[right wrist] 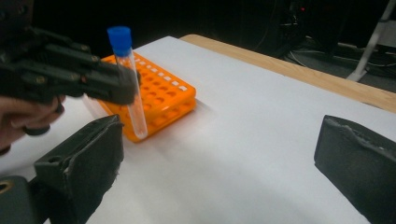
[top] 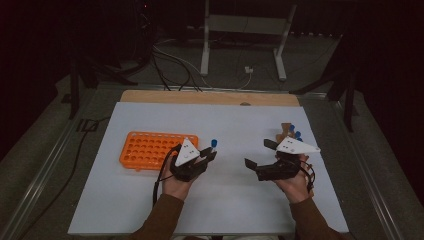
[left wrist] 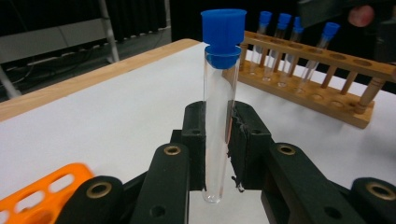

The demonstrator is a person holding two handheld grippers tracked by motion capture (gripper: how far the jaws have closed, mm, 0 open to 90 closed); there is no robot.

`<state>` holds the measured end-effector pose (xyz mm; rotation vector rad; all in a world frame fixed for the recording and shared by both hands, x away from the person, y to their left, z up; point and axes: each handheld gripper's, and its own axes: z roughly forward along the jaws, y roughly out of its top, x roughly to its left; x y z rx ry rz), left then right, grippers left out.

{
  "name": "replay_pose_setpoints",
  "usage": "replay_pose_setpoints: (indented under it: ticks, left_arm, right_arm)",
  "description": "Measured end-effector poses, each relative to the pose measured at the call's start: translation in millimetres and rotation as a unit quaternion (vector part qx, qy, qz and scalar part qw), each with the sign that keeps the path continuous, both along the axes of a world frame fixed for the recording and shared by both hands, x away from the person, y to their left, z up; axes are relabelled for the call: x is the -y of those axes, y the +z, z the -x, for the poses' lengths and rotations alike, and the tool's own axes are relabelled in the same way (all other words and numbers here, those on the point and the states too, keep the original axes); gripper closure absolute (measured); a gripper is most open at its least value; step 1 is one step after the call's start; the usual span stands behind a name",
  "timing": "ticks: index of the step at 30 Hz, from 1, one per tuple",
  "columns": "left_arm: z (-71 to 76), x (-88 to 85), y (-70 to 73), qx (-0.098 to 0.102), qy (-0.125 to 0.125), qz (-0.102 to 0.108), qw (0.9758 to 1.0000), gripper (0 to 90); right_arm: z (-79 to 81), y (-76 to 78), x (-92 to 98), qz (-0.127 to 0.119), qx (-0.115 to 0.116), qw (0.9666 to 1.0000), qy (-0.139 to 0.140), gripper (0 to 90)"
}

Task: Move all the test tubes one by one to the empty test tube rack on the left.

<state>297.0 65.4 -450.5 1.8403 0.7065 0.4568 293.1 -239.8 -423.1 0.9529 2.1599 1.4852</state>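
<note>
Left gripper (top: pixel 212 156) grips a clear test tube (left wrist: pixel 219 116) with a blue cap (left wrist: pixel 223 35), the jaws clamped on the lower glass while the tube stands close to upright above the white table (top: pixel 225 200). Its rounded base hangs free below the pads. Right gripper (top: pixel 260 155) holds nothing; its jaws stand wide apart, well clear of the tube.

The likely step is to seat the tube in the orange rack (top: pixel 150 148), which lies just beside the left gripper on the person's left. The wooden rack (left wrist: pixel 327 88) with other capped tubes stands at the far right of the table.

Procedure, as judged:
- Keep the tube vertical during transfer; a tilt will make the base catch on a hole's rim.
- Centre the base over one hole before lowering.
- Lower until the rack bears the tube, then release.
- Keep the grip firm but not tighter; the glass is smooth and may slide.
</note>
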Motion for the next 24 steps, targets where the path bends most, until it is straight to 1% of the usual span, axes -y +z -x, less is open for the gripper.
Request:
replay_pose_setpoints:
  ticks: [7, 11, 14, 17, 20, 21, 24]
  left_arm:
    - [-2.6, -17.8, -0.2, 0.001, 0.021, 0.003, 0.9998, 78.2]
    - [-5.8, -27.1, -3.8, 0.000, 0.031, 0.000, 0.9995, 78.2]
    - [-7.8, -33.3, -8.3, -0.005, 0.038, 0.000, 0.9993, 78.3]
    - [-8.7, -37.9, -12.8, -0.010, 0.044, -0.003, 0.9990, 78.3]
    - [-9.0, -42.1, -16.4, -0.013, 0.051, -0.005, 0.9986, 78.3]
    - [-8.9, -42.9, -16.9, -0.013, 0.052, -0.002, 0.9986, 78.3]
    - [-8.1, -46.4, -16.7, -0.012, 0.057, -0.003, 0.9983, 78.3]
  right_arm:
    - [5.0, -4.7, 7.9, 0.002, -0.001, 1.0000, -0.008, 0.4]
    - [8.3, -7.7, 11.5, 0.004, -0.001, 0.9999, -0.011, 0.4]
    - [10.2, -9.1, 14.7, 0.003, -0.003, 0.9999, -0.015, 0.4]
    - [11.3, -11.6, 18.4, -0.002, -0.004, 0.9998, -0.019, 0.4]
    - [11.8, -13.5, 19.4, -0.001, -0.007, 0.9998, -0.019, 0.4]
    - [11.8, -13.5, 19.4, -0.001, -0.007, 0.9998, -0.019, 0.4]
    - [12.7, -14.1, 19.3, 0.001, -0.008, 0.9998, -0.018, 0.4]
